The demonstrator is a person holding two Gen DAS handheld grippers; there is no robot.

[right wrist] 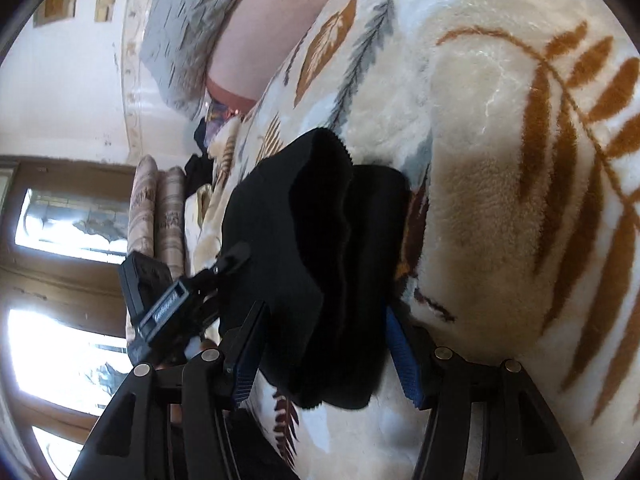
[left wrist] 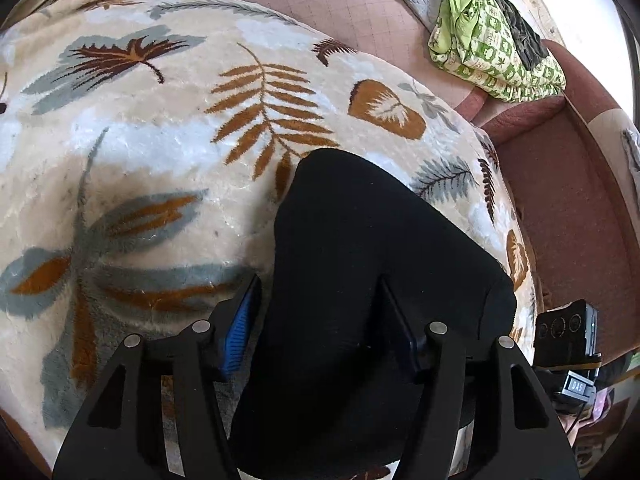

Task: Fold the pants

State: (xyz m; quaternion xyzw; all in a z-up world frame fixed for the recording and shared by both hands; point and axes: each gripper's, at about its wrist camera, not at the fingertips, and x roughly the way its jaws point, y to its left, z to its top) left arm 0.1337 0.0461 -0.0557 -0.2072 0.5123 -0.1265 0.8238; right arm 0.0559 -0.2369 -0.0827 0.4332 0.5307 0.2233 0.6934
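Black pants (left wrist: 360,264) lie folded on a cream blanket with a leaf pattern (left wrist: 160,140). In the left wrist view the pants fill the space between the fingers of my left gripper (left wrist: 318,300); the jaws stand wide, one on each side of the fabric. In the right wrist view the pants (right wrist: 320,240) show as stacked black layers with wavy edges between the fingers of my right gripper (right wrist: 326,324), whose jaws also stand wide around the bundle. The other gripper's body (right wrist: 160,300) shows at the left of that view.
A pink-brown sofa (left wrist: 560,200) lies beyond the blanket. A green patterned cloth with a dark garment (left wrist: 492,44) sits on its back. A grey quilt (right wrist: 188,24) and a window (right wrist: 60,220) show at the left of the right wrist view.
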